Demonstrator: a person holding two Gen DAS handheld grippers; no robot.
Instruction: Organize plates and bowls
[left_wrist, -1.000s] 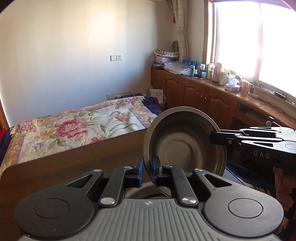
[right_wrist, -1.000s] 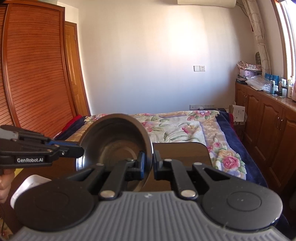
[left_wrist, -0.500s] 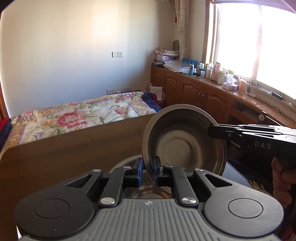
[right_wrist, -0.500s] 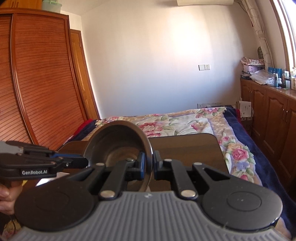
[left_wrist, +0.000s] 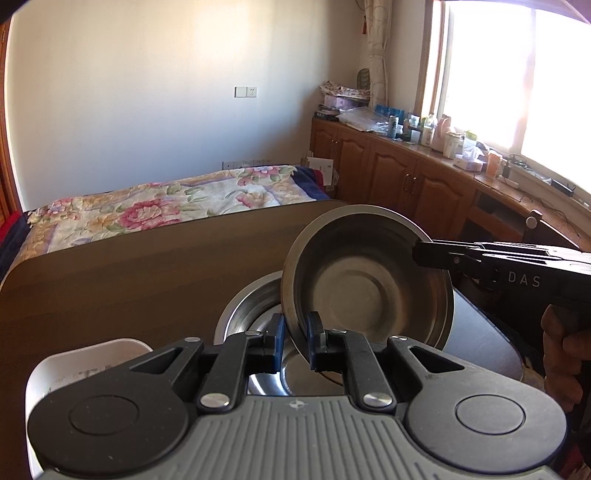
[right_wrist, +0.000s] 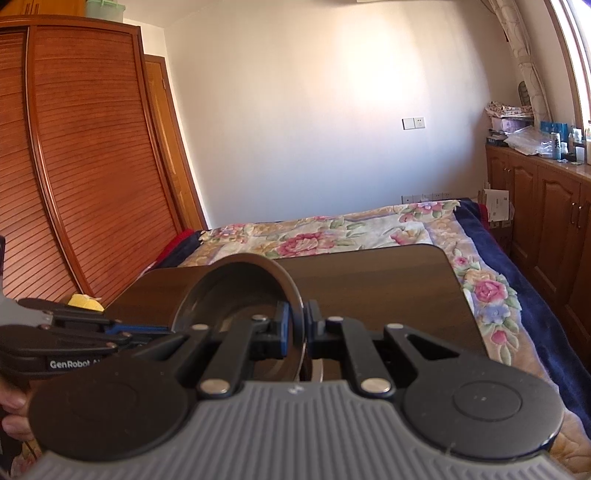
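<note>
A steel bowl (left_wrist: 364, 284) is held tilted above a dark wooden table (left_wrist: 122, 273). My left gripper (left_wrist: 295, 341) is shut on its near rim. My right gripper (right_wrist: 297, 332) is shut on the opposite rim; its fingers enter the left wrist view from the right (left_wrist: 430, 254). The bowl shows dark in the right wrist view (right_wrist: 236, 291), with the left gripper's fingers (right_wrist: 140, 328) at its left side. Under the bowl a larger steel bowl (left_wrist: 247, 314) rests on the table. A white dish (left_wrist: 81, 363) sits at the near left.
A bed with a floral cover (left_wrist: 166, 206) lies beyond the table. Wooden cabinets (left_wrist: 402, 184) with bottles run under the window at right. A slatted wooden wardrobe (right_wrist: 77, 166) stands at left. A yellow object (right_wrist: 86, 301) lies by the table's left edge.
Both grippers have lowered the bowl towards the table. The larger steel bowl and the white dish have come into view beneath it.
</note>
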